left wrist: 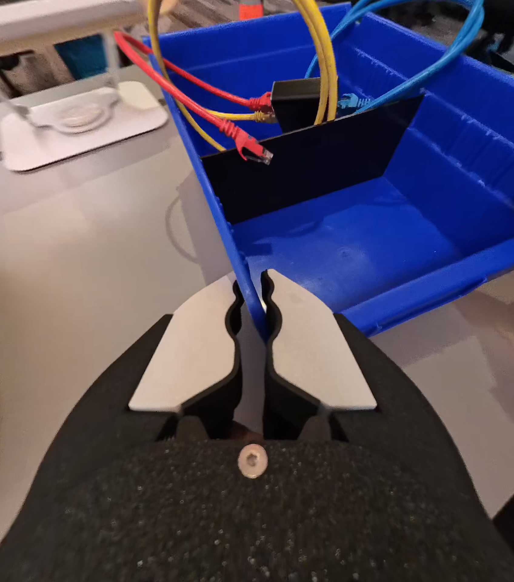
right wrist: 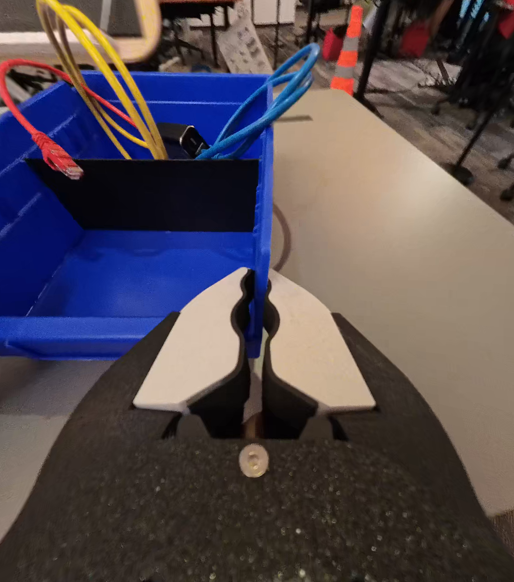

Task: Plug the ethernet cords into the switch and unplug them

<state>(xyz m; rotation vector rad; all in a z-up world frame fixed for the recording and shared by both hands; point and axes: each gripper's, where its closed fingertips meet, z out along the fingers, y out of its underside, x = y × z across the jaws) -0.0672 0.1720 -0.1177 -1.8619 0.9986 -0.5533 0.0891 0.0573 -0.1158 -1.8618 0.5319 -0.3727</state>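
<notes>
A blue bin stands on a grey table; a black divider splits it. Behind the divider lies the black switch. A red cord has one plug at the switch; its other plug hangs loose over the divider. A yellow cord's plug sits at the switch, and a blue cord's plug lies at its right side. My left gripper is shut on the bin's left wall near the front corner. My right gripper is shut on the bin's right wall.
The bin's front compartment holds nothing. A white pad with a clear object lies on the table at the far left. The table's edge runs along the right, with an orange cone and chair legs beyond. The grippers' ends are close to 20 cm from one another.
</notes>
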